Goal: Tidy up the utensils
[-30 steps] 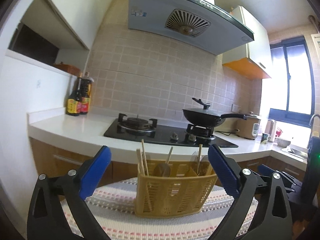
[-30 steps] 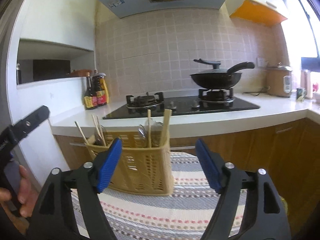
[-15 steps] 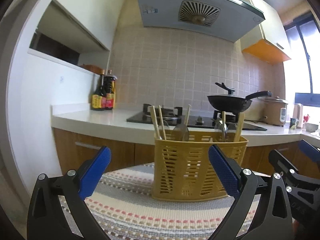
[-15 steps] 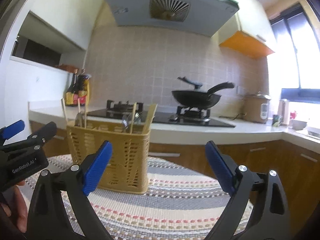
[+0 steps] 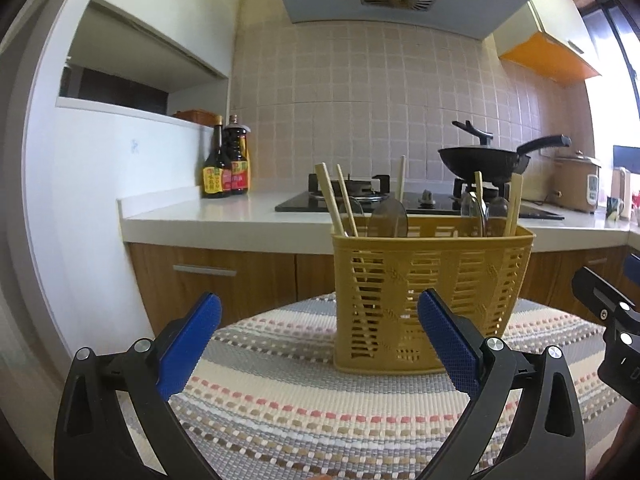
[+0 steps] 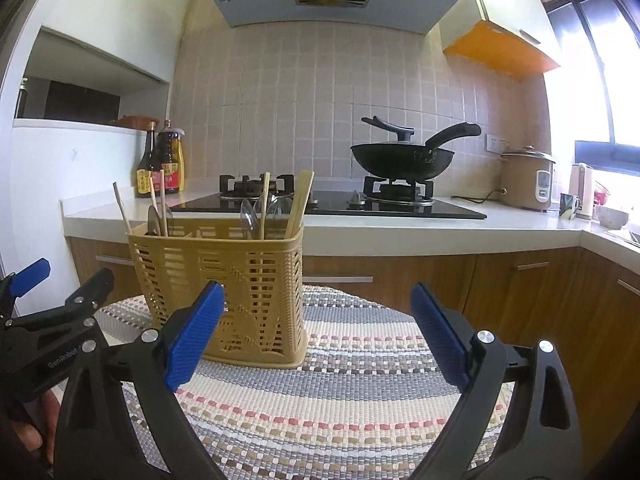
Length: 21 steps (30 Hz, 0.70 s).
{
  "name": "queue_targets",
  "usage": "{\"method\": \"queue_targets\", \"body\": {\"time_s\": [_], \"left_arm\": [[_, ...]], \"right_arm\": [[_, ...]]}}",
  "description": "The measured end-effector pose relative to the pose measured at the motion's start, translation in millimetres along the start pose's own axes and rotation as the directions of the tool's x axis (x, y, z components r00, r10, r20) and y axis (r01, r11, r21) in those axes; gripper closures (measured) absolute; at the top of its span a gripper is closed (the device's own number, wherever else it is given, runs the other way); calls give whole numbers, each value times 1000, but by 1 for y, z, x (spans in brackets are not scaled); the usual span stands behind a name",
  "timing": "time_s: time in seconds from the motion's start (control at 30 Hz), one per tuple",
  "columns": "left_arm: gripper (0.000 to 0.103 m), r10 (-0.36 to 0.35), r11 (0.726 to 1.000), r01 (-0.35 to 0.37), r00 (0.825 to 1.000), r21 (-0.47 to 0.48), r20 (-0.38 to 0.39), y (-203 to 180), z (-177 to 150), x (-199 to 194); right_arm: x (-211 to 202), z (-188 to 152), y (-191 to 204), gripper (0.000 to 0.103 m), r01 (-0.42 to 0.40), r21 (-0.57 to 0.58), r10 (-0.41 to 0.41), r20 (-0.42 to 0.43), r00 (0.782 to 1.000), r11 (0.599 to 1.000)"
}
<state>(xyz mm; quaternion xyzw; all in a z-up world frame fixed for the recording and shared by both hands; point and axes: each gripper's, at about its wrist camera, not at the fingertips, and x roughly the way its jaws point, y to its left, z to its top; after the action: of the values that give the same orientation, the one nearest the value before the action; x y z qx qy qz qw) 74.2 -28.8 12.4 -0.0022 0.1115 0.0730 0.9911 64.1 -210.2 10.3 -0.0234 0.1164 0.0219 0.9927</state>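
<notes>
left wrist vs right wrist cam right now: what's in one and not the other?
Only the left wrist view: the right gripper's black frame, cut off at the right edge.

Only the right wrist view: the white bowl at the counter's far right and the left gripper entering from the left edge, with part of a hand below it.

Both: the yellow utensil basket holding chopsticks and spoons, standing on the striped mat; the black wok, sauce bottles and rice cooker behind. Each camera's own gripper is open and empty.
</notes>
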Motion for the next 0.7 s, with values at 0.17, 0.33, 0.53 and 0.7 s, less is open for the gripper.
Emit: {"method": "queue_targets", "body": {"time_s": [0.17, 0.33, 0.53, 0.7], "left_arm": [[8, -15, 1000, 15, 1000, 14, -6, -3, -2, 1], [8, -12, 999, 12, 1000, 35, -13, -7, -4, 1], [8, -17, 999, 18, 1000, 33, -22, -7, -5, 1], [8, -18, 999, 19, 999, 39, -36, -9, -5, 4]], "right_arm": [[3, -1, 3, 12, 2, -12, -2, -12, 1000, 1000], [4, -2, 1, 10, 3, -6, -3, -18, 1000, 1000], [5, -1, -3, 9, 11, 12, -10, -26, 1000, 1000], [6, 0, -5, 9, 15, 19, -14, -27, 1000, 1000]]}}
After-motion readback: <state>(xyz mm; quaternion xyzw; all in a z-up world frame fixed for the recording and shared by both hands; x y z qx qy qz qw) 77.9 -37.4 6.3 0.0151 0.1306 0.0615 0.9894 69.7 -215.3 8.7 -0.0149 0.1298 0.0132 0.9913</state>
